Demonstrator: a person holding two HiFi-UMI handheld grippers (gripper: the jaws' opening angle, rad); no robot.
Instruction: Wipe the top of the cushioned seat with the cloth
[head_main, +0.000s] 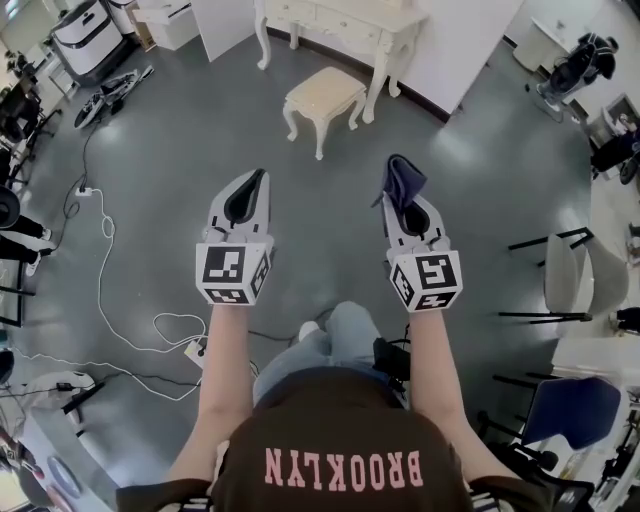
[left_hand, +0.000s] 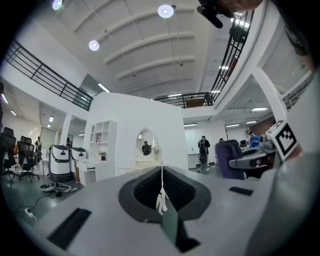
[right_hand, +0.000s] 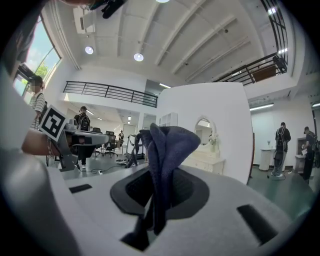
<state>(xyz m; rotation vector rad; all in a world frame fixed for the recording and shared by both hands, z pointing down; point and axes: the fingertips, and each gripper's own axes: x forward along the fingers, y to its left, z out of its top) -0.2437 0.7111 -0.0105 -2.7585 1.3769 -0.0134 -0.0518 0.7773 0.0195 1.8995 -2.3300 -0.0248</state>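
a glossy grey floor (head_main: 180, 150) is crossed by white cables (head_main: 103, 250). a white dressing table (head_main: 345, 25) is set against a white partition wall (left_hand: 150, 115), where an oval mirror (left_hand: 145, 142) is mounted beside white shelves (left_hand: 102, 137). round lamps (left_hand: 165, 11) are fitted in the ribbed white ceiling (right_hand: 200, 35). a black-railed gallery (right_hand: 107, 92) is carried along the walls, and daylight is admitted through a window (right_hand: 40, 62).

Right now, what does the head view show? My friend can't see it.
Seen from above, a person holds two grippers over a grey floor: the right gripper is shut on a dark blue cloth, the left gripper is shut and empty. Ahead stands a cream cushioned seat by a white dressing table.
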